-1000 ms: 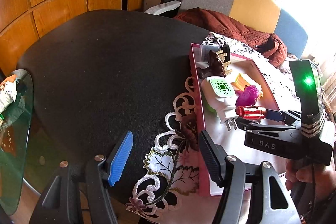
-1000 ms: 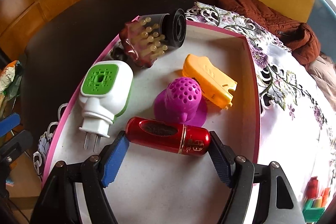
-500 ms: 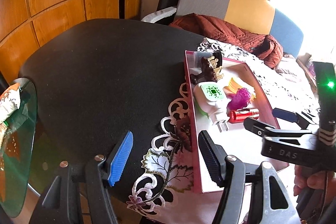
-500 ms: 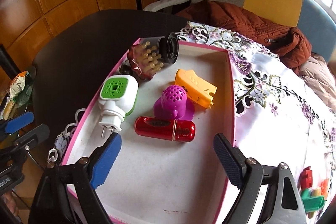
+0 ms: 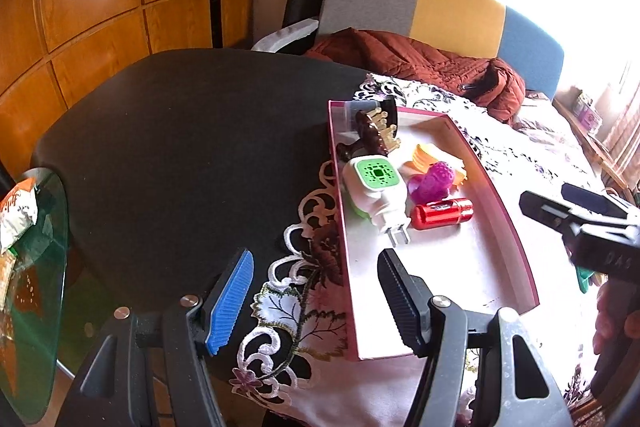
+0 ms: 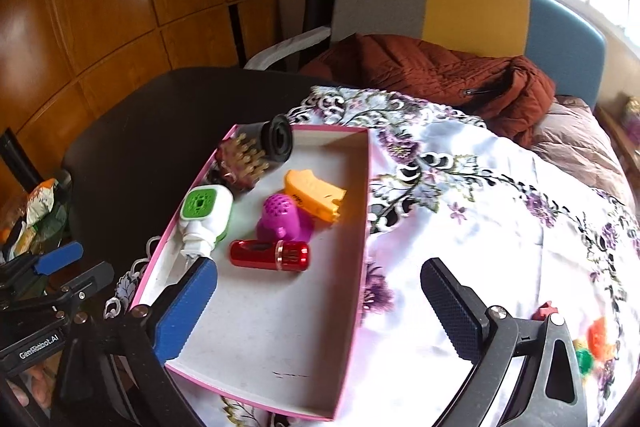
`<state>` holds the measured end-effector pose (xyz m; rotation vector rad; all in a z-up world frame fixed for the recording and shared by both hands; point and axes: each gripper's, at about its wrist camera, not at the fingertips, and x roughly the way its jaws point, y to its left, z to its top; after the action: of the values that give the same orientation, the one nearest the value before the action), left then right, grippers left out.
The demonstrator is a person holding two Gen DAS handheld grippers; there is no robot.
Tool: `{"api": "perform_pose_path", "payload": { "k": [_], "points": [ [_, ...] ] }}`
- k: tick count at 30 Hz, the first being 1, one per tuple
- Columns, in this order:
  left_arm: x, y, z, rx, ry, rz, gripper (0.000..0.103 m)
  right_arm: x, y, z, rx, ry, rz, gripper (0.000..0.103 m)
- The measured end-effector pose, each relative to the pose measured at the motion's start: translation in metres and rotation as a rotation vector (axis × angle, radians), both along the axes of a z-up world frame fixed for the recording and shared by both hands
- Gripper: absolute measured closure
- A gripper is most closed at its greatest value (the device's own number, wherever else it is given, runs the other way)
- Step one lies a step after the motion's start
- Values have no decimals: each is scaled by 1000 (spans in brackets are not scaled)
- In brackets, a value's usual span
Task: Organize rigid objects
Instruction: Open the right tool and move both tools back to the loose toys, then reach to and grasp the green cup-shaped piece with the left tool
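A pink-rimmed tray (image 6: 362, 227) (image 5: 516, 247) lies on a flowered cloth. It holds a red cylinder (image 6: 270, 255) (image 5: 441, 213), a white and green plug-in device (image 6: 205, 217) (image 5: 376, 189), a purple perforated piece (image 6: 283, 217) (image 5: 432, 182), an orange piece (image 6: 316, 195), a brown brush (image 6: 242, 161) and a black cup (image 6: 278, 139). My right gripper (image 6: 320, 311) is open and empty, above the tray's near end, apart from the red cylinder. My left gripper (image 5: 314, 299) is open and empty over the tray's left rim.
The black table (image 5: 180, 147) extends to the left. A glass side table (image 5: 36, 267) with a snack bag is at far left. A brown jacket (image 6: 440, 75) lies on a sofa behind. Small coloured toys (image 6: 592, 343) lie on the cloth at right.
My right gripper opened, let go of the red cylinder in the tray and pulled back and up. My left gripper also drew back a little.
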<state>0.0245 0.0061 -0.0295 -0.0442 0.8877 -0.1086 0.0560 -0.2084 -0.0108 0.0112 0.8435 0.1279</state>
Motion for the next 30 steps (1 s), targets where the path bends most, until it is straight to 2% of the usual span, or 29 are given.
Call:
{"api": "perform_pose_path", "payload": {
  "k": [11, 25, 30],
  "points": [
    [-2, -19, 2, 26, 0, -60, 38, -22, -77, 15, -2, -39, -164, 0],
    [-7, -48, 1, 41, 8, -153, 38, -59, -210, 24, -53, -71, -485, 0],
    [-8, -62, 3, 49, 0, -192, 38, -76, -263, 18, -49, -99, -643, 0]
  ]
}}
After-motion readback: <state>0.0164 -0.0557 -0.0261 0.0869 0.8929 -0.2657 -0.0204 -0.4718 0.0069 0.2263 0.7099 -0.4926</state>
